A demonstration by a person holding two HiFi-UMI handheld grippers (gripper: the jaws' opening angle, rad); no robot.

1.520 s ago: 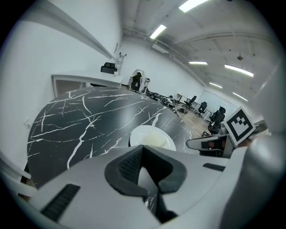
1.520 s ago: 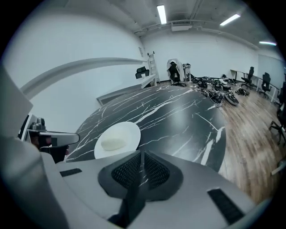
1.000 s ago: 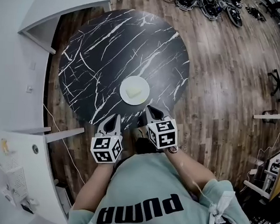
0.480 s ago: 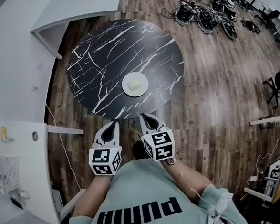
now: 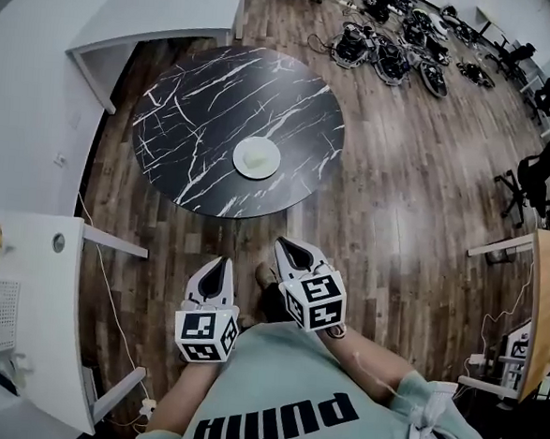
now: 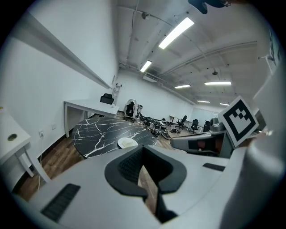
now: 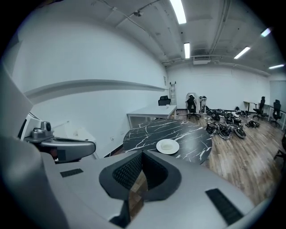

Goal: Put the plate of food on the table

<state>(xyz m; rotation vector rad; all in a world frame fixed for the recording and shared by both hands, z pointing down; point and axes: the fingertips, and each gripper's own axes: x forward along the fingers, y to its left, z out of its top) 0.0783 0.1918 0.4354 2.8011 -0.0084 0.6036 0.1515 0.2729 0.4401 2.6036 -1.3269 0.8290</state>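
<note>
A white plate of pale food (image 5: 257,156) rests on the round black marble table (image 5: 198,115), near the table's front right part. Both grippers hang over the wood floor, well short of the table's near edge and close to the person's body. My left gripper (image 5: 218,261) is shut with nothing in it, and so is my right gripper (image 5: 287,246). The left gripper view shows the plate (image 6: 128,142) far off beyond the shut jaw tips (image 6: 143,150). Likewise, in the right gripper view, the plate (image 7: 167,146) lies on the table (image 7: 147,129) beyond the tips (image 7: 142,154).
A white desk (image 5: 158,9) stands against the wall behind the table. Another white desk (image 5: 17,280) is at my left. Several devices with cables (image 5: 391,44) lie on the floor at the back right. Office chairs (image 5: 542,167) and a wooden tabletop edge (image 5: 543,308) are at the right.
The person has backed away from the table: both shut grippers, earlier at its near edge, are now over the floor. The plate has stayed in place on the table.
</note>
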